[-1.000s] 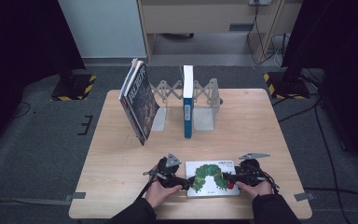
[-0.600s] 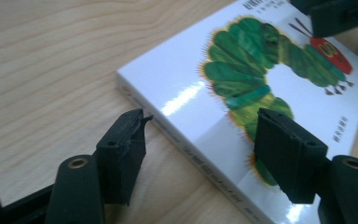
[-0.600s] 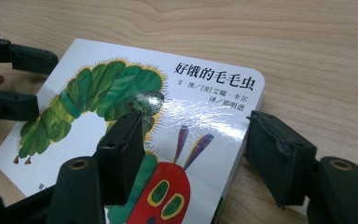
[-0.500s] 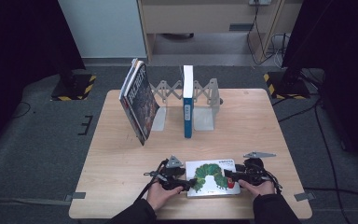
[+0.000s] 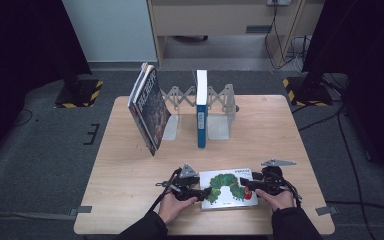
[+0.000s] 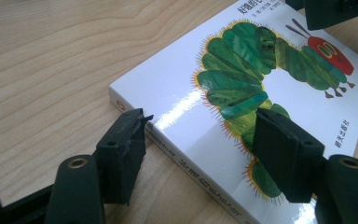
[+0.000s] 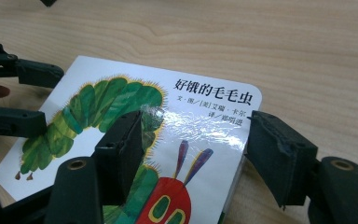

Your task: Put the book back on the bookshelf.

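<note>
1. Fingers of the left gripper (image 6: 200,154) stand apart astride the spine corner of the picture book (image 6: 261,93): one black pad meets the spine edge low on the table side, the other lies over the glossy cover on the green caterpillar. The jaws have just been closing with the book between them; whether both pads press firmly is hard to judge.
2. Fingers of the right gripper (image 7: 196,154) also stand apart across the book's opposite end. One pad lies over the cover beside the caterpillar's red head, the other sits just off the rounded corner by the printed title; a clear grip cannot be confirmed.
3. Each gripper view cuts off part of the book, and glare on the cover washes out some of the small print.
4. From the high view, the book (image 5: 228,187) lies flat near the person's edge of the wooden table (image 5: 130,200), between the left gripper (image 5: 200,191) and the right gripper (image 5: 247,186), with the hands partly covering the gripper bodies.
5. Farther back, well apart from the hands, a blue book (image 5: 201,107) stands upright in an expandable metal rack (image 5: 220,107).
6. A dark-covered book (image 5: 150,110) leans tilted at the rack's left end; its title is too blurred to read.
</note>
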`<state>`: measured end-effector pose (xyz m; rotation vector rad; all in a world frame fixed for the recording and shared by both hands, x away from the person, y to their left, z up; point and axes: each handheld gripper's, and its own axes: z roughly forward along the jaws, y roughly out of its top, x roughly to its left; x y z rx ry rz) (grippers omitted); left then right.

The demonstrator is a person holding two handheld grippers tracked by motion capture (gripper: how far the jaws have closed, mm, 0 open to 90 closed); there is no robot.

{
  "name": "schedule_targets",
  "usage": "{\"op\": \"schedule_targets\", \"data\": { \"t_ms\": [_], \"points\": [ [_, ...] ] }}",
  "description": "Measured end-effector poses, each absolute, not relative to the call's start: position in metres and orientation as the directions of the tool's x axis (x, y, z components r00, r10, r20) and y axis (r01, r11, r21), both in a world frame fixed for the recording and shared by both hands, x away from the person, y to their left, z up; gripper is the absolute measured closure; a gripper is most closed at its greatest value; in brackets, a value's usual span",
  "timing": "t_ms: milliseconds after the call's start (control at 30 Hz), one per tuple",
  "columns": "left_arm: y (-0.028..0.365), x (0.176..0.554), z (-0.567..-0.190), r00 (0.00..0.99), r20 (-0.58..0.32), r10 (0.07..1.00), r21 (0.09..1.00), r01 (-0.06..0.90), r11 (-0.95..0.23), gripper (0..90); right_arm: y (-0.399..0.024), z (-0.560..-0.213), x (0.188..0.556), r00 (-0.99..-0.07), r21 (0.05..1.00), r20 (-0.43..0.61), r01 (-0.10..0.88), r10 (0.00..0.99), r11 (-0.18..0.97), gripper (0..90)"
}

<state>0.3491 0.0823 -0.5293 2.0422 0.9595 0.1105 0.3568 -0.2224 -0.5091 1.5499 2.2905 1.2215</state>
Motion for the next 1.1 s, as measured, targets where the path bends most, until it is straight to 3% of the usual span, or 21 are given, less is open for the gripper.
{"op": "schedule_targets", "data": {
  "t_ms": [633,1100],
  "points": [
    [0.084,0.344,-0.530,0.704,-0.256,0.663,0.717,0.598,-0.358,27.3,-0.224,-0.518,0.362,-0.434,0.613,0.374,0.779,0.820,0.134,35.5],
    [0.085,0.343,-0.532,0.711,-0.302,0.635,0.724,0.604,-0.332,21.1,-0.232,-0.500,0.357,-0.451,0.692,0.453,0.722,0.769,0.017,36.5]
  ]
}}
